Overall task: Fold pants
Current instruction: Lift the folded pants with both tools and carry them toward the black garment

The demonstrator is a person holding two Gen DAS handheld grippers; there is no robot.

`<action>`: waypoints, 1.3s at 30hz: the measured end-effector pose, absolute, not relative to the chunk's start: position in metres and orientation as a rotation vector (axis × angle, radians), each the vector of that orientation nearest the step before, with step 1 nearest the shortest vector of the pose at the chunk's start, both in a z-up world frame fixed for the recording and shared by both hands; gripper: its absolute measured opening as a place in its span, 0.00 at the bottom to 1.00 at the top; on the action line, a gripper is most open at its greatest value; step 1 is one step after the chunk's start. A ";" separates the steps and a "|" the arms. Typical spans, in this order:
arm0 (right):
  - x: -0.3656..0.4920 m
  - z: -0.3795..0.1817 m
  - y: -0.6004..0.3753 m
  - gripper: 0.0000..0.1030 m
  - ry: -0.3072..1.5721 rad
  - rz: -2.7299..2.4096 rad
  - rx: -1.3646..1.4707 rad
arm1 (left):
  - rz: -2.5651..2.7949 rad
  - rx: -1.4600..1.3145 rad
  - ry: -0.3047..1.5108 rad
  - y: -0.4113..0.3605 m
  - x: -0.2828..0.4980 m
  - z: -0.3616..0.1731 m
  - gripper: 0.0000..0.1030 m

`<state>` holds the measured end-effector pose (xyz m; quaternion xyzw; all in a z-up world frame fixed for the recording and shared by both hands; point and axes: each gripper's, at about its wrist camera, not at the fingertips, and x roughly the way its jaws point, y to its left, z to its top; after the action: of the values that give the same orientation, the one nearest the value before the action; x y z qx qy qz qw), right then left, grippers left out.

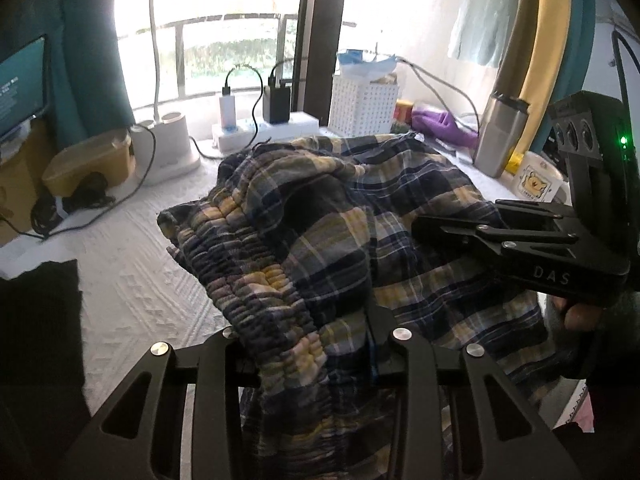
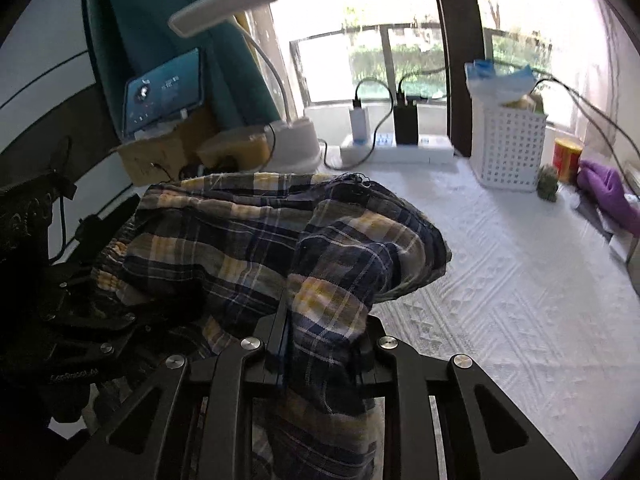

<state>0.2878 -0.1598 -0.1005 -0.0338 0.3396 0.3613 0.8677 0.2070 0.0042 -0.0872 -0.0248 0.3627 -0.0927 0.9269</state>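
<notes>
The white textured table (image 2: 520,280) takes up most of both views, stretching out ahead of both sets of tongs toward the window. The plaid pants (image 1: 320,220) are the big thing on it, bunched up in a heap and hanging between the two sets of tongs, with the gathered elastic waistband (image 1: 240,260) on the left side. The left tongs (image 1: 308,344) are clamped onto the waistband, fabric spilling over and down past them. The right tongs (image 2: 320,340) are pinched on a fold of the plaid cloth too, and you can see them from the left camera coming in from the right edge (image 1: 436,232), buried in the pants. Looks like the heap is partly raised off the table, but it's hard to say from these angles. Further out ahead: a white perforated basket (image 2: 508,148), a white desk lamp (image 1: 160,148) off to the left, a steel tumbler (image 1: 500,132) to the right, a power strip (image 2: 400,150) with two chargers plugged in, a purple cloth (image 2: 608,196), and a little mug with a bear on it (image 1: 536,180).
</notes>
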 end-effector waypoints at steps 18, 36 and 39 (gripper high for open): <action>0.214 -0.052 -0.182 0.23 0.527 0.764 -0.069 | -0.178 0.010 0.632 -0.008 0.145 -0.042 0.33; 0.171 -0.003 -0.158 0.23 0.392 0.828 -0.111 | -0.122 0.024 0.508 0.019 0.095 -0.006 0.36; 0.166 0.007 -0.145 0.23 0.367 0.855 -0.121 | -0.098 0.018 0.483 0.033 0.085 0.001 0.36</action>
<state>0.1663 -0.1450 0.0074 -0.0581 0.1769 0.4120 0.8920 0.0852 0.0331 0.0013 0.0091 0.2389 -0.0487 0.9698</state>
